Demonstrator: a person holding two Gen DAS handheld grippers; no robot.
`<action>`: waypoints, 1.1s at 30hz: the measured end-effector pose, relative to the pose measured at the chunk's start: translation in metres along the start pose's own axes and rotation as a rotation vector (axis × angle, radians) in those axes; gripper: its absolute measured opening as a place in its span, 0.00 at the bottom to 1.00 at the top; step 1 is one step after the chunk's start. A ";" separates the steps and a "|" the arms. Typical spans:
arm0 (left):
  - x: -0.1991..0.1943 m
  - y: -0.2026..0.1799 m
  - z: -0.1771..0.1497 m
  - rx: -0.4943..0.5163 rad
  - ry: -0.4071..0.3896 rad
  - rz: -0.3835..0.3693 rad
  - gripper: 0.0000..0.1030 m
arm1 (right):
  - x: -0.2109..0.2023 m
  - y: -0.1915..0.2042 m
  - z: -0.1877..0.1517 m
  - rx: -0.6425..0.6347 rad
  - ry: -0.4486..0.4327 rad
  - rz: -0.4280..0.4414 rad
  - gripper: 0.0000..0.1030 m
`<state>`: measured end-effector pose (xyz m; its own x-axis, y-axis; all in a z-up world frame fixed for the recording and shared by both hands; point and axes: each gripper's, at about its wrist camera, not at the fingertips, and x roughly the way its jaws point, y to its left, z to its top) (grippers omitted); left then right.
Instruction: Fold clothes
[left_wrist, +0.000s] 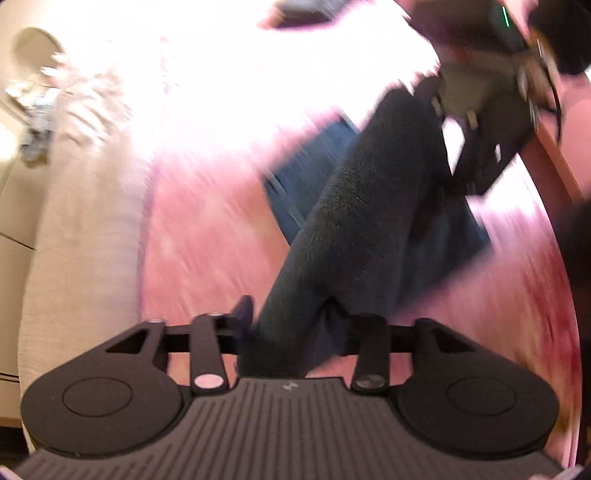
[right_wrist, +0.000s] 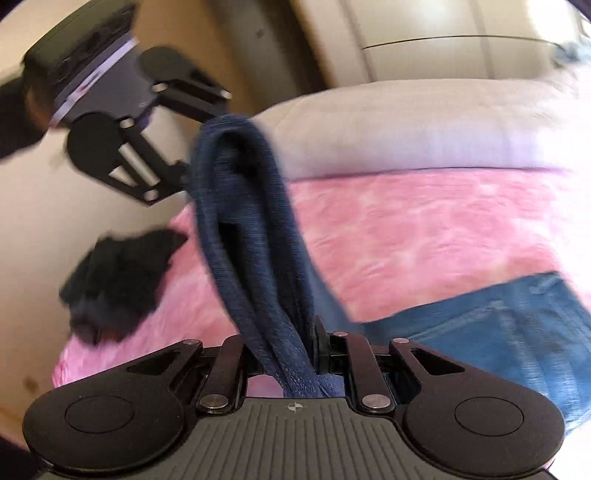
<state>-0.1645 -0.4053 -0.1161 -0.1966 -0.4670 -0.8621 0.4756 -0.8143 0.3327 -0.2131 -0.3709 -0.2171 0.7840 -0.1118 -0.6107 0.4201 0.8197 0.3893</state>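
Note:
A dark blue knit garment (left_wrist: 354, 206) hangs stretched between my two grippers above a pink bed cover (left_wrist: 207, 236). In the left wrist view its lower end runs between the fingers of my left gripper (left_wrist: 291, 317), which is shut on it, and its upper end reaches my right gripper (left_wrist: 476, 158) at the top right. Seen from the right wrist, my right gripper (right_wrist: 291, 354) is shut on a bunched end of the garment (right_wrist: 251, 221). The cloth rises in a folded band to my left gripper (right_wrist: 199, 140) at the upper left. The picture is motion-blurred.
Blue jeans (right_wrist: 498, 332) lie flat on the pink cover (right_wrist: 424, 221), below the garment (left_wrist: 306, 177). A black garment (right_wrist: 118, 280) lies crumpled at the cover's left edge. A beige cushion (right_wrist: 406, 125) borders the far side. A wooden edge (left_wrist: 554, 158) shows at right.

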 end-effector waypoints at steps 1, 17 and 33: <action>0.004 0.009 0.017 -0.036 -0.033 0.017 0.41 | -0.008 -0.022 0.002 0.034 -0.017 0.001 0.13; 0.287 0.085 0.090 -0.536 0.070 -0.237 0.40 | -0.050 -0.214 -0.112 1.011 -0.321 -0.134 0.40; 0.331 0.088 0.081 -0.602 0.128 -0.286 0.09 | -0.038 -0.270 -0.084 1.028 -0.243 -0.225 0.13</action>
<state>-0.2571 -0.6597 -0.3412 -0.3000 -0.1875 -0.9353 0.8220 -0.5483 -0.1538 -0.3947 -0.5407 -0.3570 0.6632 -0.4019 -0.6314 0.6597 -0.0846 0.7467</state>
